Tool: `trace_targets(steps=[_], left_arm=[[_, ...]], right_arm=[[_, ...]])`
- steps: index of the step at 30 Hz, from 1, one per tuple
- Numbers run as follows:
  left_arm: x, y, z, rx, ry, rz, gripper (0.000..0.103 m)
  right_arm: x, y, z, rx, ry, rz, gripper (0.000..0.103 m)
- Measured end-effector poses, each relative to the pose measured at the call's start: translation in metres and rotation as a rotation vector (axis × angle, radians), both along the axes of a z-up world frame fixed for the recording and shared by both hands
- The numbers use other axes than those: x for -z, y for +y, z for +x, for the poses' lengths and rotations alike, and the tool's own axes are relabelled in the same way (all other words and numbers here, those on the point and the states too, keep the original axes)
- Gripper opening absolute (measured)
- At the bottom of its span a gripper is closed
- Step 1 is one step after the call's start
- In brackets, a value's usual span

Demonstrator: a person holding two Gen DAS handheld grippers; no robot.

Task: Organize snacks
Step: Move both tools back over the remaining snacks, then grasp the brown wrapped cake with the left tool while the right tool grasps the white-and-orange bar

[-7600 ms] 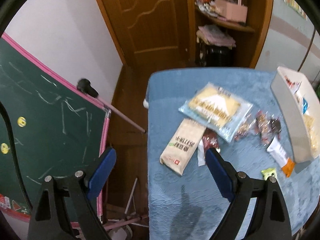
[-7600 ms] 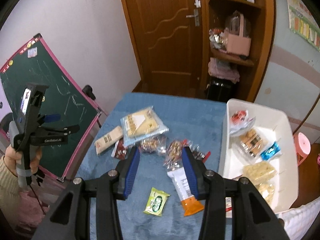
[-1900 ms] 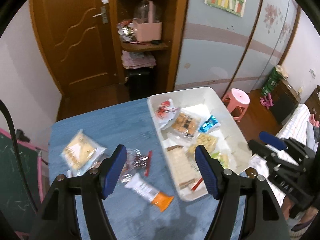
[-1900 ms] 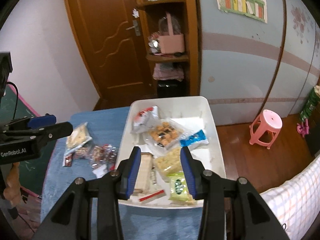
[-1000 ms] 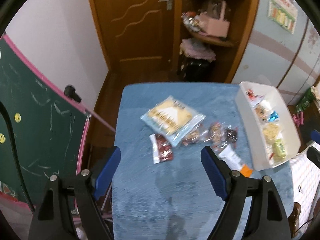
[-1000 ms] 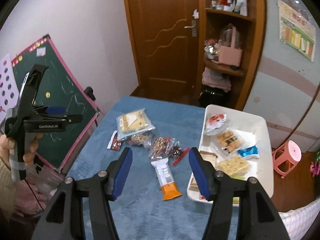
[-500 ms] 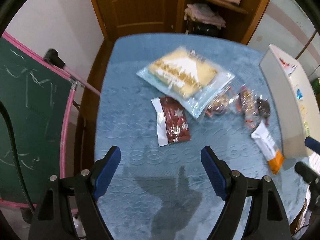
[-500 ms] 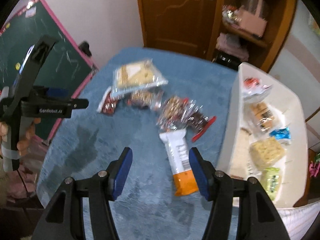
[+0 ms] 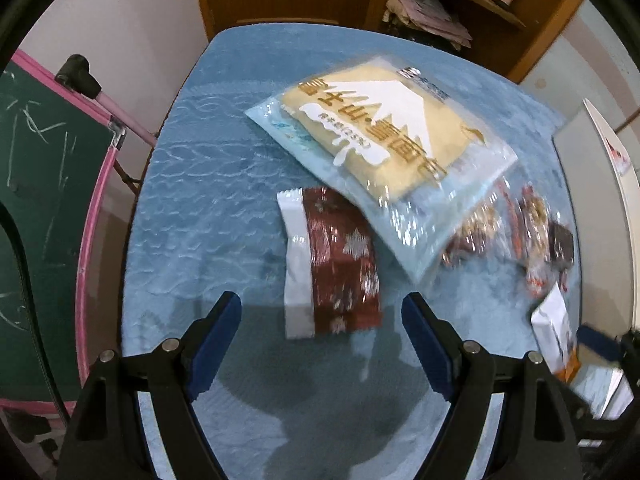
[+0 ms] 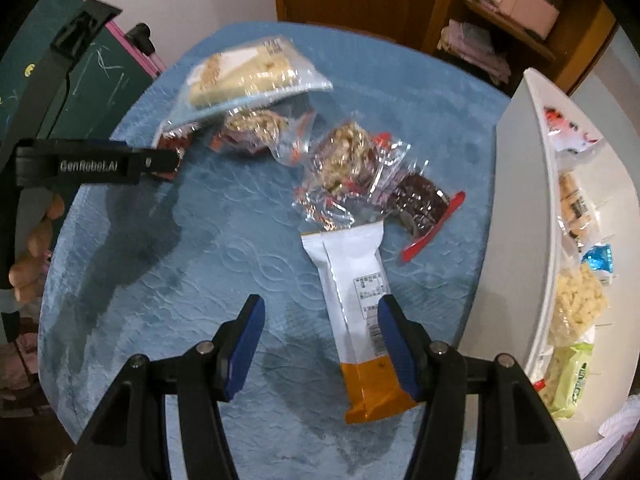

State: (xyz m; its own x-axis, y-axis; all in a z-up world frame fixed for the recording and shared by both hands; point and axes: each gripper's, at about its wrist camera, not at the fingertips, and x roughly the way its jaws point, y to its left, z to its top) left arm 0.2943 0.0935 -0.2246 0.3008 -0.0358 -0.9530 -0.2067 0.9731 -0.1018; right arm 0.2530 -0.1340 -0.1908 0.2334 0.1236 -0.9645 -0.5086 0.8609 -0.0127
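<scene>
Two grippers' jaws open, empty, red wrapper point(image 9: 340, 268) ahead of left gripper point(image 9: 320, 336), orange-ended bar point(image 10: 356, 308) beside right gripper point(image 10: 320, 344)

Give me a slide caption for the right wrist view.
Open right gripper above a white-and-orange snack bar on the blue tablecloth, beside the white bin of sorted snacks.

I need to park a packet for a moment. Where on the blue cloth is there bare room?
Bare cloth lies left of the white-and-orange bar, below the red packet. Also beyond the big yellow bag, toward the door. Crowded: the clear-wrapped snacks beside the white bin.
</scene>
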Motion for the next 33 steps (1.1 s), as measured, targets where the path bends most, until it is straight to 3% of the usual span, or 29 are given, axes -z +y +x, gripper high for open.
trace_targets(steps=[5,15,18,21,24,27,33], left_arm=[[0.010,-0.007,0.012,-0.029,0.004,0.018,0.082],[0.016,-0.011,0.023,-0.062,-0.021,0.100,0.082],[0.015,-0.011,0.021,-0.051,-0.039,0.106,0.071],[0.010,-0.013,0.016,-0.040,-0.063,0.102,0.048],[0.008,-0.015,0.012,-0.034,-0.068,0.113,0.043],[0.006,-0.016,0.004,-0.031,-0.065,0.116,0.038],[0.000,-0.013,-0.030,-0.016,-0.059,0.071,0.036]], right_arm=[[0.011,-0.003,0.007,0.007,0.054,-0.005,0.059],[0.013,0.004,0.018,-0.005,0.067,-0.053,0.059],[0.018,0.004,0.024,0.003,0.092,-0.082,0.059],[0.025,0.001,0.029,0.017,0.128,-0.091,0.053],[0.026,0.003,0.027,0.008,0.104,-0.122,0.042],[0.022,0.000,0.021,0.000,0.099,-0.091,0.036],[0.003,-0.005,0.001,0.001,0.072,-0.004,0.035]])
